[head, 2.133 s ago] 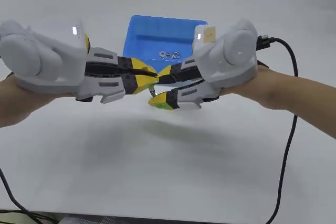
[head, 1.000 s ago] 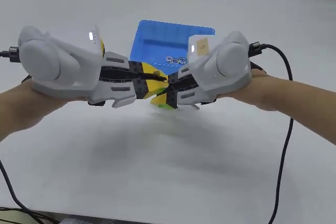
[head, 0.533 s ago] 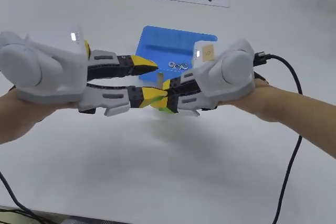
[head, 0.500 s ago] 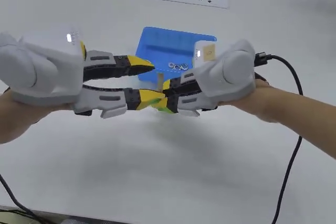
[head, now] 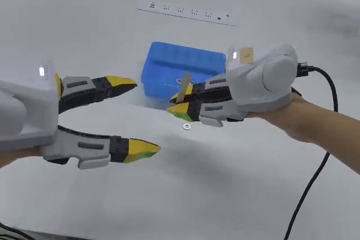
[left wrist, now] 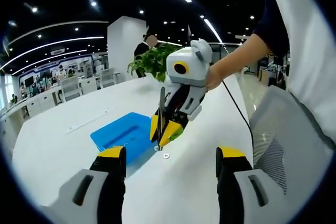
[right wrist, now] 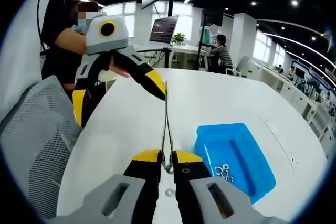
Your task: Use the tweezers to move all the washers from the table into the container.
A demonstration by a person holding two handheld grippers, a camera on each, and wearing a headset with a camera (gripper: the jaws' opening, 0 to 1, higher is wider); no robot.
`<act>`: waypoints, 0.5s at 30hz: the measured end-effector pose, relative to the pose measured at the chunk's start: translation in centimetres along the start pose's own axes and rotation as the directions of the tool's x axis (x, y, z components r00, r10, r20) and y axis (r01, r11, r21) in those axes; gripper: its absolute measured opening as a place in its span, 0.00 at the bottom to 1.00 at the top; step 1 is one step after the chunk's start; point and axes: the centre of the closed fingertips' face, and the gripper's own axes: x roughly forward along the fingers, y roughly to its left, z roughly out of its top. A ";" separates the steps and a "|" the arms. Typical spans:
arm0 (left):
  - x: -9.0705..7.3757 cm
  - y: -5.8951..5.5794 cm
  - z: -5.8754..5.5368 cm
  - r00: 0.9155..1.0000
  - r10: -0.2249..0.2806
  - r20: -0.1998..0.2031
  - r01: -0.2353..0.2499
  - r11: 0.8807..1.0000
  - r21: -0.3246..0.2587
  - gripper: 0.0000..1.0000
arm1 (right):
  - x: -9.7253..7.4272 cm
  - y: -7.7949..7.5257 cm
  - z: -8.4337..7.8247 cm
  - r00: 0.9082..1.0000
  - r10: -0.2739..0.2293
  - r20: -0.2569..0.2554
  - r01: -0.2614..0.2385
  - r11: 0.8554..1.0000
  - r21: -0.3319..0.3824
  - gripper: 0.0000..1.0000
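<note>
My right gripper (head: 175,109) (right wrist: 167,157) is shut on the metal tweezers (head: 184,86) (right wrist: 166,119), just in front of the blue container (head: 183,67) (right wrist: 236,153). Several washers (right wrist: 224,170) lie in the container. One washer (head: 186,126) (left wrist: 166,156) (right wrist: 169,192) lies on the white table below the right gripper's tips. My left gripper (head: 135,116) (left wrist: 170,156) stands open to the left with nothing between its jaws, facing the right gripper (left wrist: 184,85) and the tweezers (left wrist: 161,114). The left gripper (right wrist: 118,74) also appears beyond the tweezers in the right gripper view.
A white power strip (head: 188,12) lies behind the container. A black cable (head: 315,155) hangs from the right gripper toward the table's near edge. A grey mesh chair (right wrist: 31,145) (left wrist: 283,140) stands beside the table. The white tabletop (head: 225,184) stretches out in front.
The left gripper, shut close against the right one a second ago, has opened and drawn back to the left. The right gripper keeps the tweezers. A washer now shows on the table.
</note>
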 end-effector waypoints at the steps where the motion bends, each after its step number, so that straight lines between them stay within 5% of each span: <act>1: -0.1 0.0 0.0 1.000 0.007 0.003 -0.007 1.000 -0.008 0.78 | -0.2 -0.1 0.2 1.000 -0.005 0.001 0.005 1.000 -0.005 0.10; 5: -0.2 0.3 -0.1 0.999 0.050 0.000 -0.050 0.998 -0.049 0.94 | -1.3 -0.8 1.5 0.999 -0.028 0.018 0.028 0.999 -0.015 0.10; 15: -0.6 0.1 0.3 0.997 0.073 0.033 -0.070 0.995 -0.074 0.99 | -2.4 -1.6 3.2 0.999 -0.041 0.027 0.043 0.998 -0.051 0.10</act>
